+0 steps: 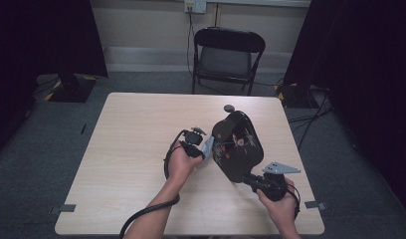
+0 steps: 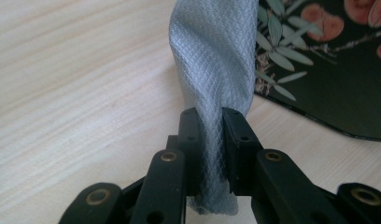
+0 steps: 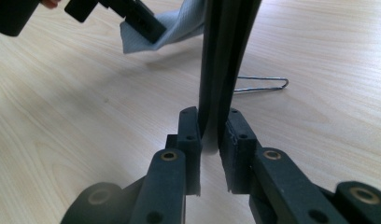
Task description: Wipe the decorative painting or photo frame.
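Grey diamond-weave cloth (image 2: 216,60); black floral-painted tray (image 1: 237,145)

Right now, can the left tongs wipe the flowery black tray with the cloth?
Probably yes. The left tongs are shut on the grey cloth, which hangs right beside the tray's painted face with nothing between them. The right tongs clamp the tray's edge, holding it tilted up off the table.

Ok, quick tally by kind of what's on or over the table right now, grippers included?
Grippers: 2, left gripper and right gripper
Black flower-painted trays: 1, tray
Grey cloths: 1, cloth
Wire clips: 1, wire clip
Small dark round things: 1, round thing
Total: 6
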### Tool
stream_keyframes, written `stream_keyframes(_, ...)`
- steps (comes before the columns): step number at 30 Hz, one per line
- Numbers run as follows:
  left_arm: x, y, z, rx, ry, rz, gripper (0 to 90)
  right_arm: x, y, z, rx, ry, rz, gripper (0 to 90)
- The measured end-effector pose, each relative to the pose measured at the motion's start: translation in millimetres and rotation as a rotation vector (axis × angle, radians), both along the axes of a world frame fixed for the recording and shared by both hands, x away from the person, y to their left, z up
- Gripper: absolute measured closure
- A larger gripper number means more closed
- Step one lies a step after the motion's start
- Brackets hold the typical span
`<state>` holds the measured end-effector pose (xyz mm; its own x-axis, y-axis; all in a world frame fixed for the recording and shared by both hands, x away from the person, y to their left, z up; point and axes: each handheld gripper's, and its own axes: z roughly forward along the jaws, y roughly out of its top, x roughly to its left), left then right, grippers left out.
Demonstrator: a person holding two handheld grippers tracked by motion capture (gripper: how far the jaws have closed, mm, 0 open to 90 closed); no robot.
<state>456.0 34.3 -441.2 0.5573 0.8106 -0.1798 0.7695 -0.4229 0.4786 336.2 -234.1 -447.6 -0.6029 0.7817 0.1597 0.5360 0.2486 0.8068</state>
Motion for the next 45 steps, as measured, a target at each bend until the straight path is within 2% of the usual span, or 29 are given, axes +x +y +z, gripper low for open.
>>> stream_keyframes(7,-7.6,-2.8,-11.4,0.003,0.018,-0.019,78.9,-0.3,0.2,-0.1,0.000,0.004,-0.001,79.5)
stream_keyframes(12,-12.4,-4.1,-11.3,0.010,0.013,-0.047,78.9,-0.3,0.4,-0.2,0.001,0.003,-0.002,79.4)
stream_keyframes(20,-23.7,-6.9,-13.8,0.000,0.019,-0.072,78.9,-0.2,0.8,-0.4,0.003,0.002,-0.003,79.4)
stream_keyframes(30,-37.4,2.9,-14.1,-0.005,0.007,-0.093,78.7,0.0,0.6,-1.2,0.006,0.000,-0.008,79.4)
stream_keyframes(39,-44.3,15.5,-13.9,-0.001,-0.016,-0.084,78.6,4.7,3.6,-2.4,0.012,-0.001,-0.020,79.4)
stream_keyframes(45,-44.9,33.5,-10.6,0.002,-0.051,-0.036,78.5,6.9,3.2,-3.6,0.016,-0.007,-0.017,79.3)
